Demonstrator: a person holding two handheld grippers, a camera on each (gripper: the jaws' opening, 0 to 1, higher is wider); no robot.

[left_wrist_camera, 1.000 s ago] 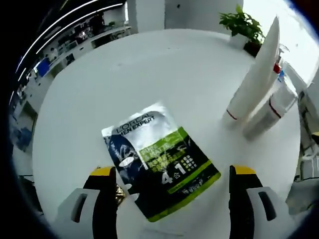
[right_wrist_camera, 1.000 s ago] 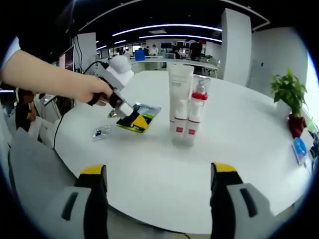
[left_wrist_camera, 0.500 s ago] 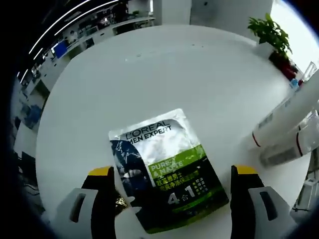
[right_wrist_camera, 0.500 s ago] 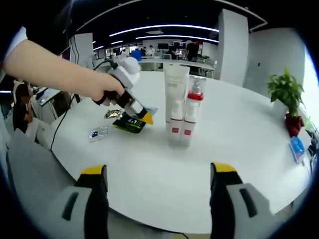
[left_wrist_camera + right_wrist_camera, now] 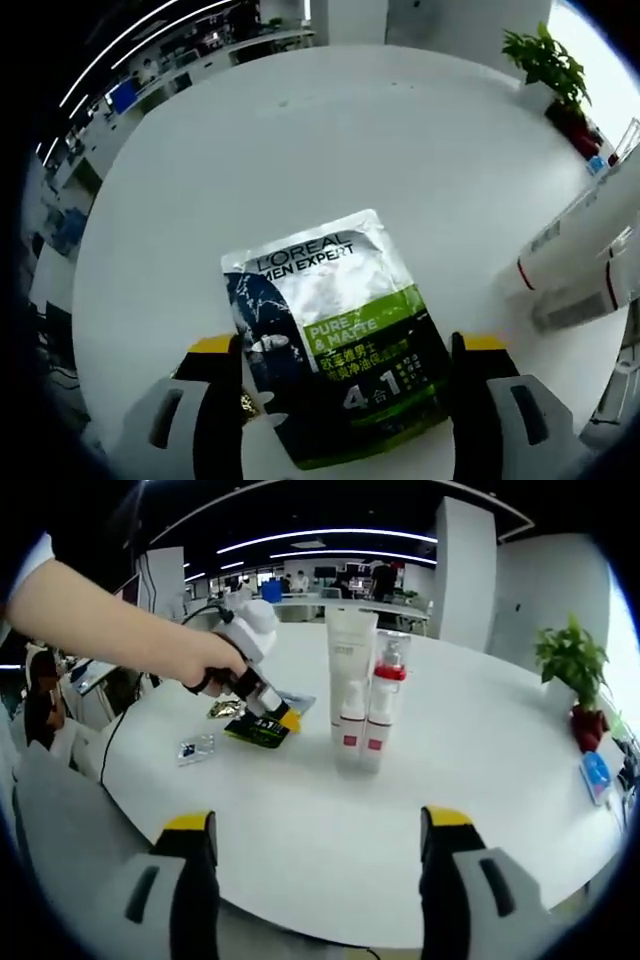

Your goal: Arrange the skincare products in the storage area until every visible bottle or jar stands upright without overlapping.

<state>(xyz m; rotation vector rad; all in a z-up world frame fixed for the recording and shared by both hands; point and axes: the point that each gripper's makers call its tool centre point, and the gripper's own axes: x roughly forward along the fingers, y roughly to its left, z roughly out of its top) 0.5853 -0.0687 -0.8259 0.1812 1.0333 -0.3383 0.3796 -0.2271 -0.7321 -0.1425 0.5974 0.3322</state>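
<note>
A flat L'Oreal Men Expert sachet, silver, black and green, lies on the white round table. My left gripper is open, its jaws straddling the sachet's near end. A white tube and a red-capped bottle stand at the right edge of the left gripper view. In the right gripper view the tube and the bottle stand upright side by side, the left gripper sits low over the sachet, and my right gripper hangs open over the table's near edge.
A small clear packet and a gold foil packet lie near the sachet. A potted plant and a blue item stand at the table's far right. A person's arm holds the left gripper.
The left gripper has come lower and closer over the sachet, its jaws a little narrower around it. The right gripper has hardly moved.
</note>
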